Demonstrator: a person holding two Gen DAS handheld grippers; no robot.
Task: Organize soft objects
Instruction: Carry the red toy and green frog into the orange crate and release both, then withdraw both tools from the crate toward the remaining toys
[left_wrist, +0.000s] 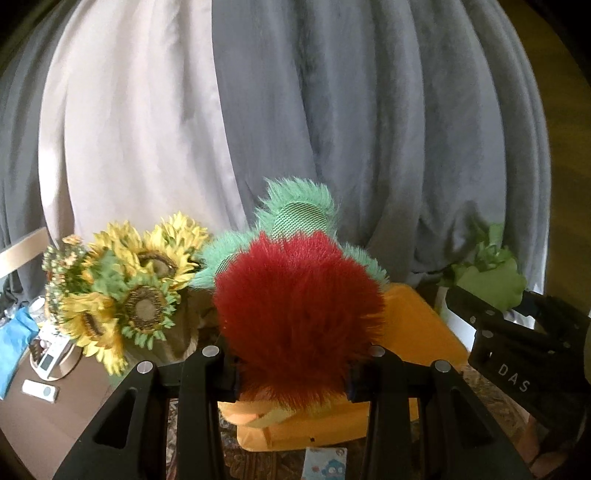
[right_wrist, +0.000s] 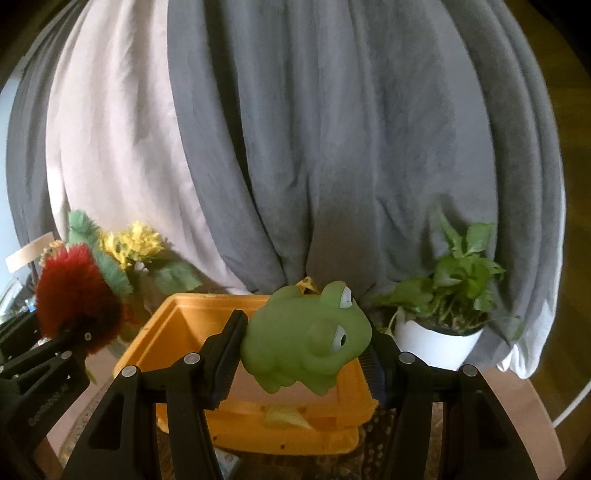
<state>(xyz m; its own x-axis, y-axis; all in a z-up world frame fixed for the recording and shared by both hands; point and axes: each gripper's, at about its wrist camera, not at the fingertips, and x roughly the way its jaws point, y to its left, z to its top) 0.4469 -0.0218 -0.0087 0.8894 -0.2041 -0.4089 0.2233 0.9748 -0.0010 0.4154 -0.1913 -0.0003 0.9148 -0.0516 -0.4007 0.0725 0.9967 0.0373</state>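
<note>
Left gripper (left_wrist: 293, 369) clenched on red-and-green furry plush (left_wrist: 299, 295); right gripper (right_wrist: 301, 354) grasping green frog toy (right_wrist: 306, 339), both above orange bin (right_wrist: 173, 325). Recommend centring each before release

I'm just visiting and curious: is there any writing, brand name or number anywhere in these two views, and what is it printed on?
"DAS": on the black body of the right gripper, seen from the left wrist view.
Raised lettering on the body of the left gripper, in the right wrist view: too blurred to read.
Small white devices on the brown table: displays too small to read.
</note>
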